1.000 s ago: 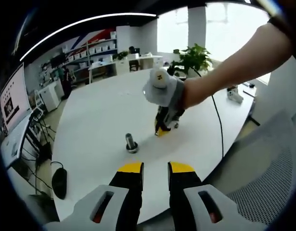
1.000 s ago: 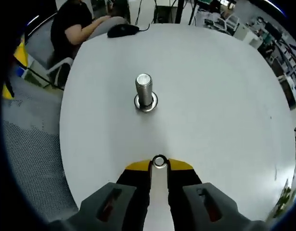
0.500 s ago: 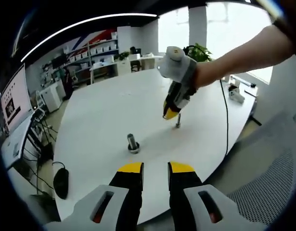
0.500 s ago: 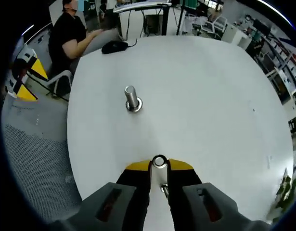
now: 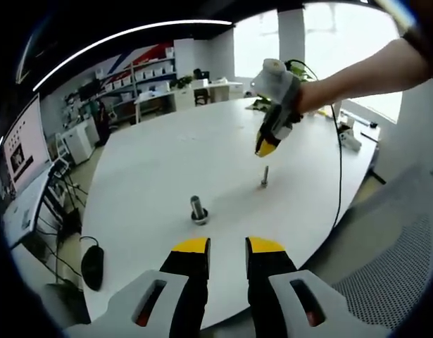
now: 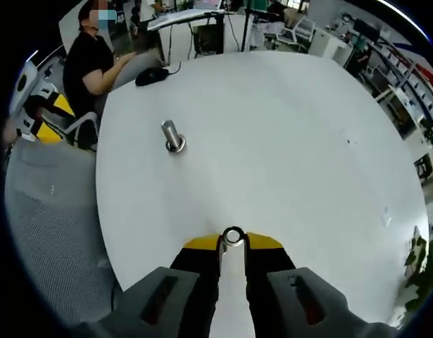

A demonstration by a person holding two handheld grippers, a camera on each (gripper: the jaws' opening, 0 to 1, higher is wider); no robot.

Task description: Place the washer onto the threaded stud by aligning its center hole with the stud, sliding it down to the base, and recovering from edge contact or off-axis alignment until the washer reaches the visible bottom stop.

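Note:
A steel threaded stud (image 5: 198, 209) stands upright on its round base on the white round table (image 5: 153, 162); the right gripper view has the stud (image 6: 172, 135) far off to the upper left. My right gripper (image 6: 233, 244) is shut on a small metal washer (image 6: 233, 236), held edge-on at its yellow tips. In the left gripper view the right gripper (image 5: 267, 148) hangs high above the table, right of and beyond the stud. My left gripper (image 5: 228, 246) hovers at the near table edge, its jaws slightly apart with nothing between them.
A thin upright bolt (image 5: 264, 176) stands on the table under the right gripper. A black mouse (image 5: 91, 266) lies near the table's left edge. A mesh chair (image 5: 385, 282) is at the right. A seated person (image 6: 96, 60) is beyond the table.
My right gripper has risen and drawn away from the table with the washer, so the stud looks smaller in its view. The left gripper has stayed put.

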